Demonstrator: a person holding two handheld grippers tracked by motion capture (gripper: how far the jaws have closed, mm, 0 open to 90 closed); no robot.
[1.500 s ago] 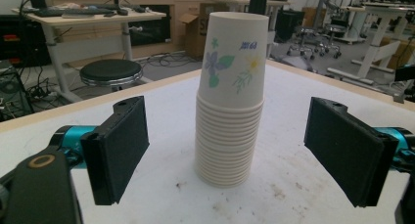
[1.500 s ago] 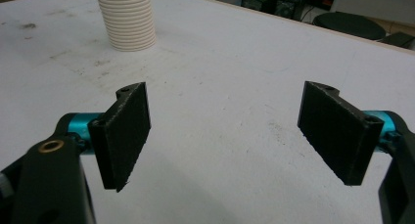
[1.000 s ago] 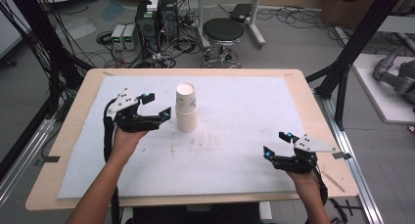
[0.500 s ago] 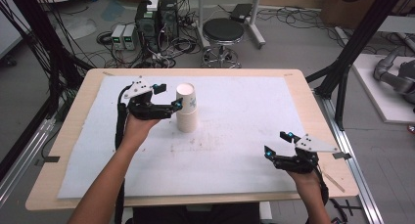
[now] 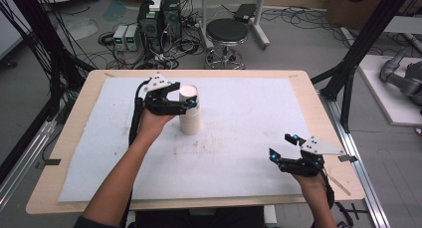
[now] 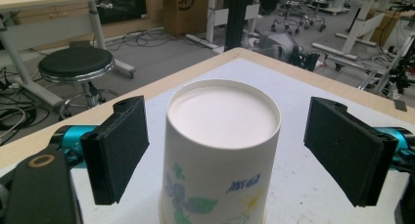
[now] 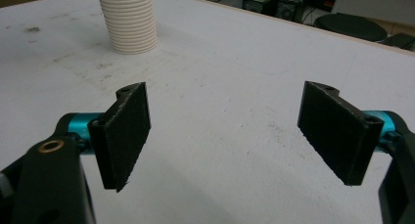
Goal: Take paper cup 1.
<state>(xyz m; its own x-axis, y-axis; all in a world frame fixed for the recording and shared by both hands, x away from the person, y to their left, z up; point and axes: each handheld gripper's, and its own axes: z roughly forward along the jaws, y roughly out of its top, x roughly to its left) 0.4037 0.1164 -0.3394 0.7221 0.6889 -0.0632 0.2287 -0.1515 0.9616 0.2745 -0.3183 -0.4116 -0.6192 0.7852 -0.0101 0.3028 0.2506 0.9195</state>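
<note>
A stack of upturned paper cups (image 5: 189,111) stands on the white mat (image 5: 239,138) of the desk (image 5: 318,113), toward its far left part. The left tongs (image 5: 188,95) are wide open around the top cup, one jaw on either side of it with a gap to each, gripping nothing. The right tongs (image 5: 282,147) hover well apart from the cups, near the desk's front right corner, jaws spread wide and empty

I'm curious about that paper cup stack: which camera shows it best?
The left gripper view: the cup stack stands upside down, close up between open jaws, its flower print clear. The high view shows it small; the right gripper view catches its ribbed lower rims.
</note>
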